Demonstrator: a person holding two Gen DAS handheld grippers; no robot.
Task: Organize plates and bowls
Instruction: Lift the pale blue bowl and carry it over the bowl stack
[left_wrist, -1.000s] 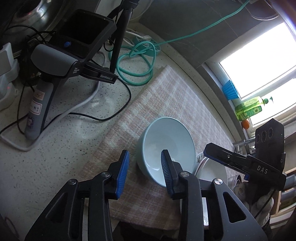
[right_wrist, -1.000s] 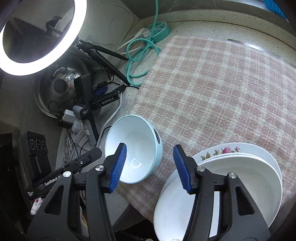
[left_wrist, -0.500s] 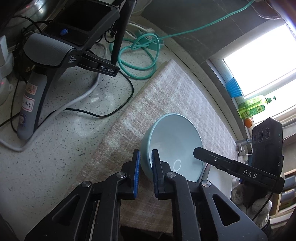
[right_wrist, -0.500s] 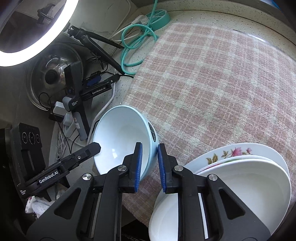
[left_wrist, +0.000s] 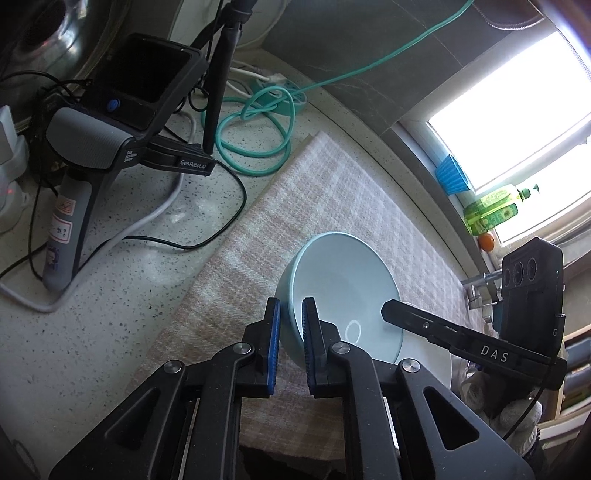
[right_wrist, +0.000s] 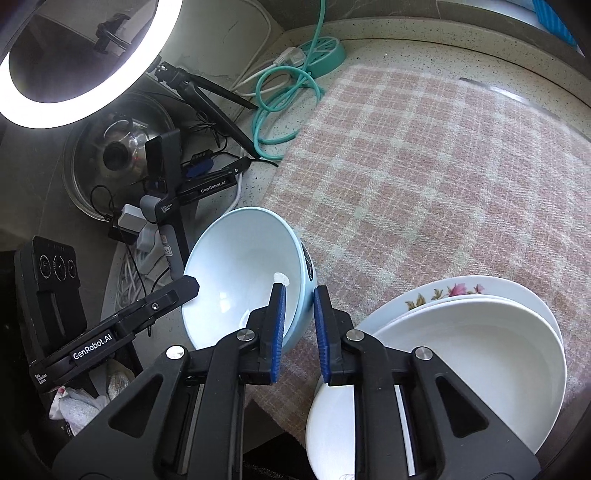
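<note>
My left gripper (left_wrist: 290, 328) is clamped on the rim of the pale blue ceramic bowl (left_wrist: 343, 291), one blue pad (left_wrist: 273, 341) outside the wall and one inside. My right gripper (right_wrist: 297, 325) pinches the opposite rim of that bowl (right_wrist: 243, 269) the same way. The bowl sits tilted over the pink checked cloth (right_wrist: 424, 166), with the stacked white plates (right_wrist: 480, 354) at four o'clock, just beside it
</note>
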